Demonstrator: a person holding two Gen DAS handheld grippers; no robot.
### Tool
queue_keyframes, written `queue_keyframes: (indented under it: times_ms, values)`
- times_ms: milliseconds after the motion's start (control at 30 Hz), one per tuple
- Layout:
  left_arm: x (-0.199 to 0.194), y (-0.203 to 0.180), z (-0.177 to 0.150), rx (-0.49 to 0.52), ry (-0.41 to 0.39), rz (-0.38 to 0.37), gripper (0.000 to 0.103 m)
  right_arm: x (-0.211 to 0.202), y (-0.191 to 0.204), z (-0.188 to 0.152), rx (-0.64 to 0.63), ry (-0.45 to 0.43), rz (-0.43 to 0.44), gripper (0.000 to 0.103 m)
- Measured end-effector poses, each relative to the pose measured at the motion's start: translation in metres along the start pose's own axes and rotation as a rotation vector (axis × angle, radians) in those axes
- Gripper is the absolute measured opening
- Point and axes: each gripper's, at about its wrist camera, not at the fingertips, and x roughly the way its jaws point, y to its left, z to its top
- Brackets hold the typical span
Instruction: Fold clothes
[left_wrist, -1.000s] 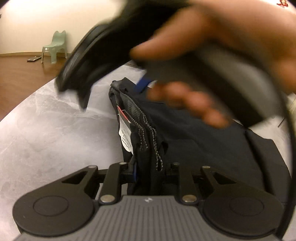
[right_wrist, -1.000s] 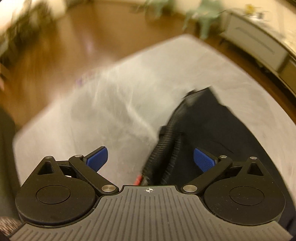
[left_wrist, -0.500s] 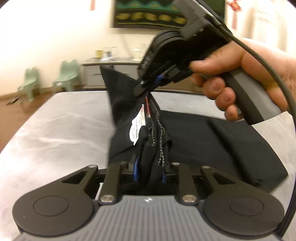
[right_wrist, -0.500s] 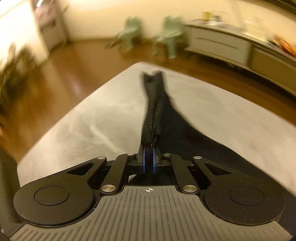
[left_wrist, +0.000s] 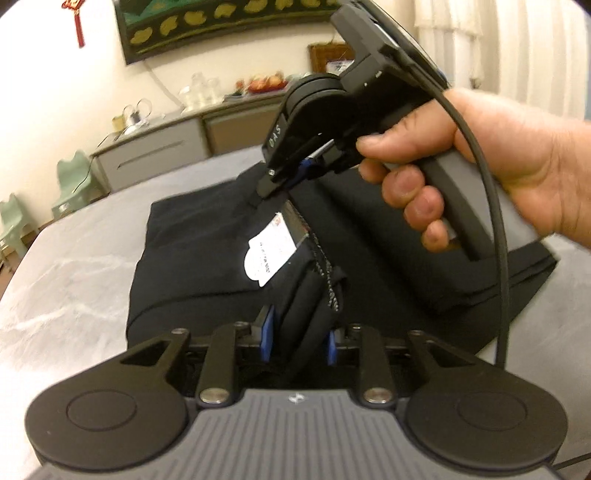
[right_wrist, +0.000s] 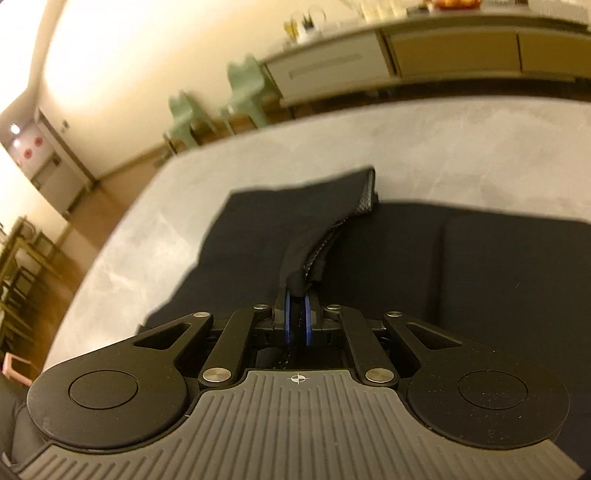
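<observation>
A black garment (left_wrist: 207, 243) lies on a grey marble table (left_wrist: 62, 280); it has a ribbed waistband and a white label (left_wrist: 267, 254). My left gripper (left_wrist: 301, 341) is shut on a bunched part of the waistband close to the camera. My right gripper (left_wrist: 284, 181), held in a hand, is shut on the same waistband farther along and lifts it off the table. In the right wrist view the right gripper (right_wrist: 296, 325) pinches the waistband (right_wrist: 317, 254) between blue pads, with the garment (right_wrist: 461, 266) spread below.
Two green child chairs (right_wrist: 207, 114) and a grey sideboard (right_wrist: 369, 70) with jars stand beyond the table's far edge. A wooden floor (right_wrist: 44, 280) lies to the left. A black cable (left_wrist: 495, 229) hangs from the right gripper.
The right gripper, open a second ago, has shut on the waistband. Both grippers have carried the waistband over the garment lying on the table.
</observation>
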Motion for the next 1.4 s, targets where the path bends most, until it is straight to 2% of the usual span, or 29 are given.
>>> queue_keyframes:
  times_ms: [100,233,300,333,367,400,500,567,633,667,700,767,800,900,933,1000,1067,1100,1200,1333,1400]
  values:
    - [0.01,-0.015,-0.004,0.035,0.044,-0.036,0.032,-0.017,-0.005,-0.001,-0.018,-0.055,-0.023,0.005]
    - [0.026,-0.036,-0.01,0.084,0.115,-0.083,0.035,0.002,-0.024,-0.011,-0.022,0.031,-0.102,0.005]
    - [0.015,-0.029,-0.011,0.099,0.099,-0.143,0.04,0.009,-0.034,-0.016,-0.012,0.058,-0.112,0.007]
    - [0.007,-0.024,-0.011,0.106,0.086,-0.176,0.043,0.007,-0.037,-0.016,0.003,0.061,-0.1,0.012]
    - [-0.002,-0.014,-0.01,0.1,0.062,-0.223,0.046,0.003,-0.039,-0.014,0.013,0.062,-0.093,0.03]
    - [-0.01,0.002,-0.01,0.084,0.036,-0.272,0.048,-0.005,-0.039,-0.013,0.01,0.046,-0.099,0.033]
    - [-0.03,0.046,-0.006,-0.024,-0.035,-0.353,0.051,-0.041,-0.037,-0.013,-0.04,-0.059,-0.157,0.035]
    - [-0.026,0.079,-0.006,-0.144,-0.043,-0.335,0.051,-0.062,-0.026,-0.022,-0.09,-0.121,-0.156,0.035]
    - [-0.006,0.106,-0.01,-0.254,0.023,-0.298,0.05,-0.076,-0.009,-0.036,-0.145,-0.142,-0.111,0.035]
    - [0.005,0.112,-0.013,-0.276,0.065,-0.28,0.048,-0.076,0.0,-0.047,-0.176,-0.13,-0.086,0.035]
    - [0.017,0.115,-0.017,-0.284,0.109,-0.263,0.047,-0.072,0.01,-0.061,-0.21,-0.104,-0.06,0.035]
    - [0.029,0.11,-0.023,-0.231,0.159,-0.214,0.047,-0.057,0.024,-0.089,-0.264,-0.018,-0.03,0.033]
    - [0.03,0.107,-0.024,-0.203,0.17,-0.197,0.047,-0.053,0.031,-0.104,-0.311,-0.008,-0.037,0.032]
    - [0.025,0.102,-0.021,-0.17,0.195,-0.186,0.047,-0.051,0.052,-0.144,-0.486,-0.033,-0.085,0.046]
    - [0.024,0.105,-0.014,-0.181,0.183,-0.192,0.047,-0.055,0.057,-0.15,-0.525,-0.023,-0.091,0.047]
    - [0.02,0.115,0.002,-0.217,0.136,-0.196,0.048,-0.058,0.063,-0.152,-0.578,-0.002,-0.101,0.049]
    - [0.016,0.131,0.015,-0.273,0.087,-0.161,0.05,-0.061,0.065,-0.147,-0.576,0.005,-0.114,0.048]
    - [0.021,0.138,0.021,-0.301,0.087,-0.134,0.052,-0.067,0.067,-0.143,-0.562,-0.009,-0.117,0.048]
    - [0.047,0.157,0.033,-0.377,0.125,-0.065,0.052,-0.081,0.084,-0.133,-0.536,-0.068,-0.108,0.049]
    - [0.099,0.155,0.037,-0.333,0.198,-0.035,0.052,-0.07,0.123,-0.128,-0.589,-0.113,-0.08,0.051]
    - [0.111,0.155,0.03,-0.311,0.238,0.019,0.053,-0.047,0.139,-0.132,-0.599,-0.121,-0.073,0.051]
